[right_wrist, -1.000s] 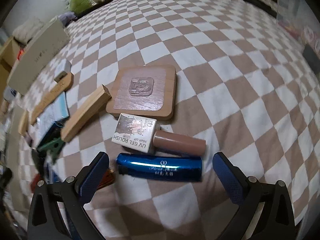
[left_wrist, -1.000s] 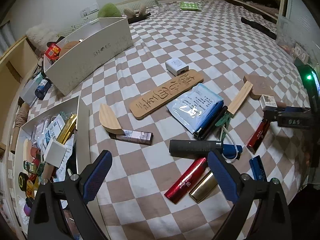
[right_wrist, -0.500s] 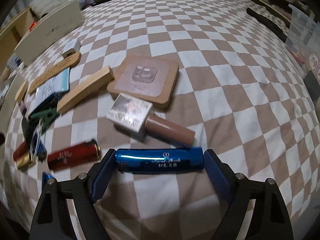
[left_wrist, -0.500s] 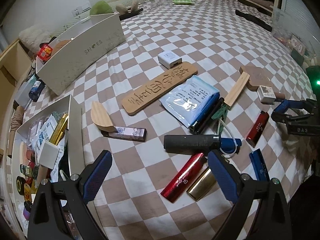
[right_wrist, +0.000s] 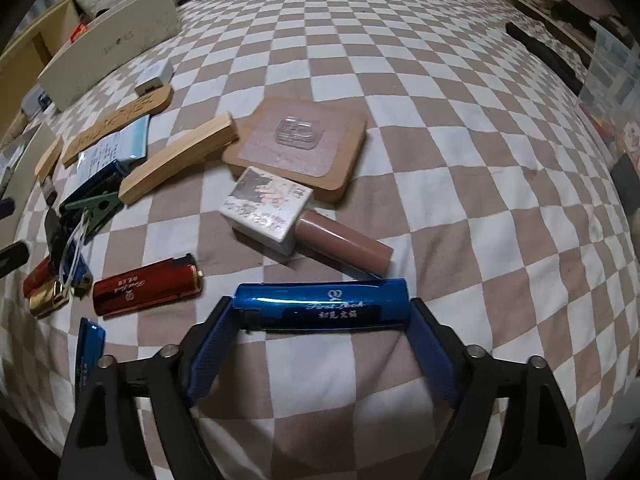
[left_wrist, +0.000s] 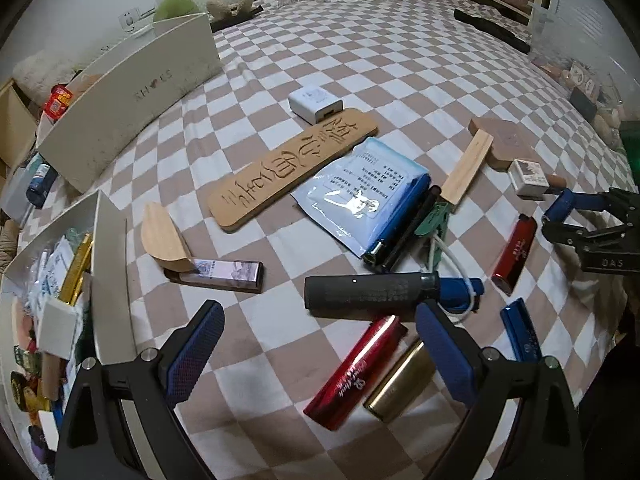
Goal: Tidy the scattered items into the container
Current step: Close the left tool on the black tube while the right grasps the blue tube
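Observation:
My right gripper (right_wrist: pixel 320 334) is shut on a blue lighter (right_wrist: pixel 322 306), held end to end, just above the checkered bed cover; it also shows at the right of the left wrist view (left_wrist: pixel 560 216). My left gripper (left_wrist: pixel 320 344) is open and empty above a black cylinder (left_wrist: pixel 368 292), a red lighter (left_wrist: pixel 354 368) and a gold lighter (left_wrist: pixel 400 384). The white container (left_wrist: pixel 108 264) with several small items lies at the left. A nail polish bottle (right_wrist: pixel 288 216), a second red lighter (right_wrist: pixel 146 286) and another blue lighter (right_wrist: pixel 86 354) lie near the right gripper.
A carved wooden plaque (left_wrist: pixel 292 168), a blue pouch (left_wrist: pixel 360 192), a white charger (left_wrist: pixel 316 102), a wooden stick (left_wrist: pixel 468 172), a square wooden coaster (right_wrist: pixel 298 146) and a green clip (right_wrist: pixel 94 206) lie scattered. A tall white shoe box (left_wrist: pixel 132 108) stands at the back left.
My right gripper closed on the blue lighter and lifted it slightly. My left gripper moved a little closer to the black cylinder and stayed open.

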A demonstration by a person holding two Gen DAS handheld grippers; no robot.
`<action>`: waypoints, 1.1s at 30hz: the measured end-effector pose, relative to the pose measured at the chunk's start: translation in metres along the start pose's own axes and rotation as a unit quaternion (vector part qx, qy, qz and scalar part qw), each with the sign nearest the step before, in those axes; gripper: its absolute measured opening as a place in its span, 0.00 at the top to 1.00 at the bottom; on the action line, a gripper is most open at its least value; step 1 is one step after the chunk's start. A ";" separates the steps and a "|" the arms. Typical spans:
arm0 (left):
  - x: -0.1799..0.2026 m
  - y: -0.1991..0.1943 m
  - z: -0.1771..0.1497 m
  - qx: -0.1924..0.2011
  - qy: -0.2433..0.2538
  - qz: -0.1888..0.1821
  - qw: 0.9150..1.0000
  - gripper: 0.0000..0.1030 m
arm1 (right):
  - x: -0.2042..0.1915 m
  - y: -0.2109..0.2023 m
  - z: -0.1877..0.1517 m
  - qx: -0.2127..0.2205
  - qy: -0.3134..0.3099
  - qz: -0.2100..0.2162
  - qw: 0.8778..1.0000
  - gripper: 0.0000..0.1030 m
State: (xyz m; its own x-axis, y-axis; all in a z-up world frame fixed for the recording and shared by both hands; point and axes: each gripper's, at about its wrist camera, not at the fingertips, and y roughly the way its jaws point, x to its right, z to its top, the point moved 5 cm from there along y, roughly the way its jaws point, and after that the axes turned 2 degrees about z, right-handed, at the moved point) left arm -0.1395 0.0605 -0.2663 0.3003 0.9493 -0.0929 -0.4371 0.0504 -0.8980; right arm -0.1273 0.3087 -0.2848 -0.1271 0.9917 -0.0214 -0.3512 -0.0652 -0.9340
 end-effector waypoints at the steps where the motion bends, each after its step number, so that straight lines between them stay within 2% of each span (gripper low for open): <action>1: 0.001 0.002 0.001 0.000 0.002 -0.006 1.000 0.06 | -0.001 0.000 0.000 -0.001 -0.003 0.000 1.000 0.19; 8: 0.021 0.006 0.004 0.003 0.038 -0.066 0.997 0.06 | 0.002 -0.001 -0.004 -0.002 -0.003 0.006 1.000 0.19; 11: 0.026 0.011 0.005 -0.006 0.043 -0.074 0.996 0.06 | 0.001 0.000 -0.004 -0.003 -0.004 0.004 1.000 0.19; 17: 0.022 0.025 0.003 -0.036 0.018 -0.084 0.996 0.06 | 0.000 0.000 -0.006 -0.004 -0.005 0.005 1.000 0.19; 21: 0.018 0.032 0.003 -0.052 -0.003 -0.106 0.993 0.07 | 0.002 -0.001 -0.007 -0.004 -0.005 0.004 1.000 0.19; 27: 0.015 0.031 0.005 -0.055 -0.033 -0.129 0.990 0.07 | 0.000 -0.001 -0.006 -0.004 -0.004 0.004 1.000 0.19; 31: 0.015 0.031 0.006 -0.053 -0.036 -0.127 0.990 0.08 | -0.001 0.000 -0.006 -0.005 -0.005 0.003 1.000 0.19; 32: 0.015 0.030 0.007 -0.052 -0.033 -0.125 0.990 0.09 | -0.001 0.001 -0.006 -0.006 -0.005 0.003 1.000 0.19; 33: 0.015 0.030 0.007 -0.049 -0.028 -0.120 0.991 0.17 | -0.002 0.001 -0.006 -0.006 -0.005 0.003 1.000 0.19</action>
State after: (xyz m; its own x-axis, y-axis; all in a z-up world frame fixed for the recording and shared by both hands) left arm -0.1537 0.0781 -0.2919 0.3369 0.9295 0.1499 -0.2736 0.2490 -0.9290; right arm -0.1221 0.3076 -0.2874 -0.1383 0.9901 -0.0234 -0.3399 -0.0697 -0.9379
